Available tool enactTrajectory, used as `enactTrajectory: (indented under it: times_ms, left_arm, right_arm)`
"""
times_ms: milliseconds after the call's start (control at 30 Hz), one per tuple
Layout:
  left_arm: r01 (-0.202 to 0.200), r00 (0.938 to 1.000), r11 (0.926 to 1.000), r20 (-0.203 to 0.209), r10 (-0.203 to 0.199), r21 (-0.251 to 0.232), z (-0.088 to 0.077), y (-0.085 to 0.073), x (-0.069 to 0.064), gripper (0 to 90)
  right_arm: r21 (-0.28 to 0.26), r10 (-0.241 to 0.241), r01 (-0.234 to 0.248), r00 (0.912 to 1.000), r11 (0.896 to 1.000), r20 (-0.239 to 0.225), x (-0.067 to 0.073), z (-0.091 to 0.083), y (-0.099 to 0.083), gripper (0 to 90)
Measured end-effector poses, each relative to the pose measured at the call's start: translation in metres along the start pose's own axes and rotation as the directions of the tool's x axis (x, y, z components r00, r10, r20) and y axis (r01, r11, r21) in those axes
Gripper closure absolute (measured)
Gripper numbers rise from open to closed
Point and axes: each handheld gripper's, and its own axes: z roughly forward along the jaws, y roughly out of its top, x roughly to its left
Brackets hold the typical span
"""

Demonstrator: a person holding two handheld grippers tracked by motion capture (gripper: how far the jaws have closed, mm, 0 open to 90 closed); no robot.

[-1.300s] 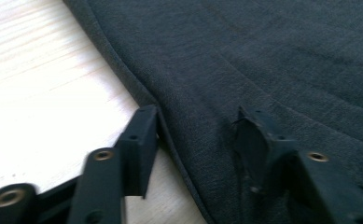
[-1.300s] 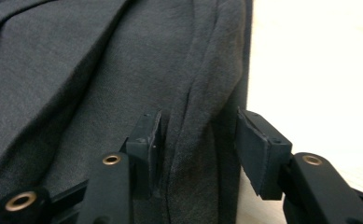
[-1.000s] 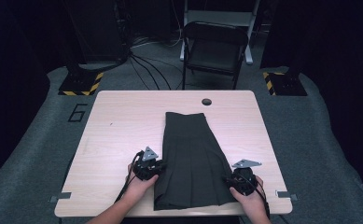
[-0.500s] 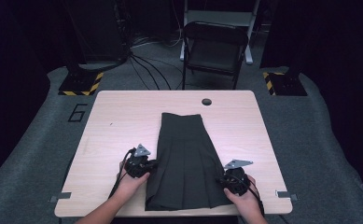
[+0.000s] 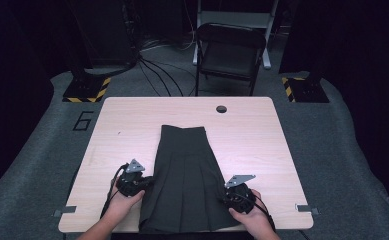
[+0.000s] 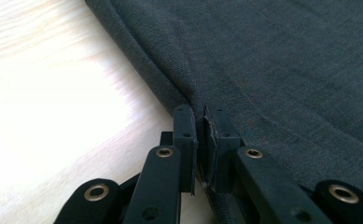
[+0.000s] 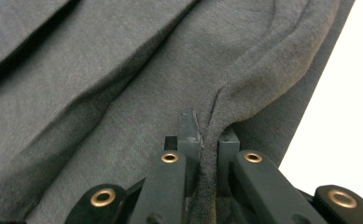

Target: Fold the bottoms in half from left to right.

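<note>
— Where is the skirt (image 5: 186, 180) lying?

— It lies flat in the middle of the tabletop (image 5: 262, 135), the waistband toward the far edge and the hem at the near edge.

— What are the claws doing?

— The left claw (image 5: 143, 181) is closed on the skirt's left side edge, and the right claw (image 5: 228, 198) pinches a fold of cloth at the right edge, near the near edge of the tabletop.

High cam looks fwd and down over the whole table (image 5: 132, 125). Both gripper cams sit v. close, low along own jaws; all three share the dark skirt (image 5: 187, 170) (image 6: 282, 60) (image 7: 123, 84).
</note>
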Motion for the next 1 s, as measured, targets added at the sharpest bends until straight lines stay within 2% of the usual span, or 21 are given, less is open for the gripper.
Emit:
enactTrajectory:
  times_ms: [100, 200, 233, 267, 300, 333, 400, 500, 533, 567, 700, 733, 867, 1000]
  left_arm:
    - [0.010, 0.9999, 0.9999, 0.004, -0.010, 0.001, 0.000, -0.002, 0.002, 83.7]
    - [0.010, 1.0000, 0.9999, 0.001, -0.010, -0.002, 0.001, -0.004, 0.003, 83.6]
    - [-0.014, 0.9999, 0.9998, 0.001, 0.014, 0.012, 0.000, -0.004, 0.004, 83.7]
    - [-0.021, 0.9998, 0.9995, 0.004, 0.020, 0.024, -0.001, -0.004, 0.004, 83.7]
    - [-0.017, 0.9999, 0.9995, 0.003, 0.017, 0.026, -0.001, -0.005, 0.003, 83.7]
    - [-0.017, 0.9998, 0.9996, 0.004, 0.017, 0.023, -0.002, -0.005, 0.003, 83.7]
    - [-0.013, 0.9999, 0.9999, -0.002, 0.013, 0.011, -0.002, -0.006, 0.003, 83.6]
    - [0.001, 1.0000, 0.9999, 0.009, -0.001, 0.016, -0.003, -0.007, 0.004, 83.0]
    - [0.006, 0.9999, 1.0000, 0.009, -0.006, 0.005, -0.002, -0.008, 0.005, 82.5]
    - [0.018, 0.9998, 0.9998, 0.011, -0.018, 0.005, -0.001, -0.008, 0.005, 82.5]
    - [0.057, 0.9983, 0.9972, 0.018, -0.056, -0.048, -0.003, -0.008, 0.006, 64.5]
    - [0.069, 0.9975, 0.9959, 0.021, -0.068, -0.058, -0.004, -0.007, 0.005, 62.9]
    - [0.051, 0.9987, 0.9954, 0.007, -0.050, -0.082, -0.005, -0.005, 0.005, 55.0]
    - [0.049, 0.9983, 0.9956, 0.036, -0.046, -0.080, -0.005, 0.000, 0.009, 48.4]
  right_arm:
    - [0.012, -0.004, 0.004, 0.9999, 1.000, -0.015, 0.004, 0.000, 0.001, 86.4]
    - [0.013, -0.036, 0.036, 0.9989, 0.999, -0.030, 0.010, 0.002, 0.002, 87.1]
    - [0.025, -0.027, 0.028, 0.9989, 0.999, -0.038, 0.012, 0.001, 0.002, 87.1]
    - [0.025, -0.027, 0.028, 0.9989, 0.999, -0.038, 0.012, 0.001, 0.002, 87.1]
    - [0.011, -0.031, 0.032, 0.9987, 0.999, -0.039, 0.013, 0.002, 0.001, 87.1]
    - [0.024, -0.042, 0.043, 0.9977, 0.999, -0.053, 0.013, 0.001, 0.001, 87.0]
    - [0.024, -0.033, 0.035, 0.9978, 0.999, -0.058, 0.013, 0.000, 0.002, 86.7]
    - [0.012, -0.032, 0.033, 0.9978, 0.999, -0.058, 0.012, -0.001, 0.002, 83.6]
    - [0.001, -0.032, 0.032, 0.9974, 0.999, -0.064, 0.010, -0.003, 0.001, 76.6]
    - [0.001, -0.032, 0.032, 0.9974, 0.999, -0.064, 0.010, -0.003, 0.001, 76.6]
    - [-0.035, 0.004, -0.005, 0.9997, 0.999, -0.023, 0.009, -0.007, 0.003, 67.0]
    - [-0.039, -0.003, 0.002, 0.9998, 0.999, -0.018, 0.009, -0.009, 0.004, 65.5]
    - [-0.051, -0.018, 0.019, 0.9996, 0.999, 0.021, 0.012, -0.013, 0.011, 57.7]
    - [-0.062, -0.019, 0.021, 0.9994, 0.998, 0.030, 0.010, -0.012, 0.019, 51.4]
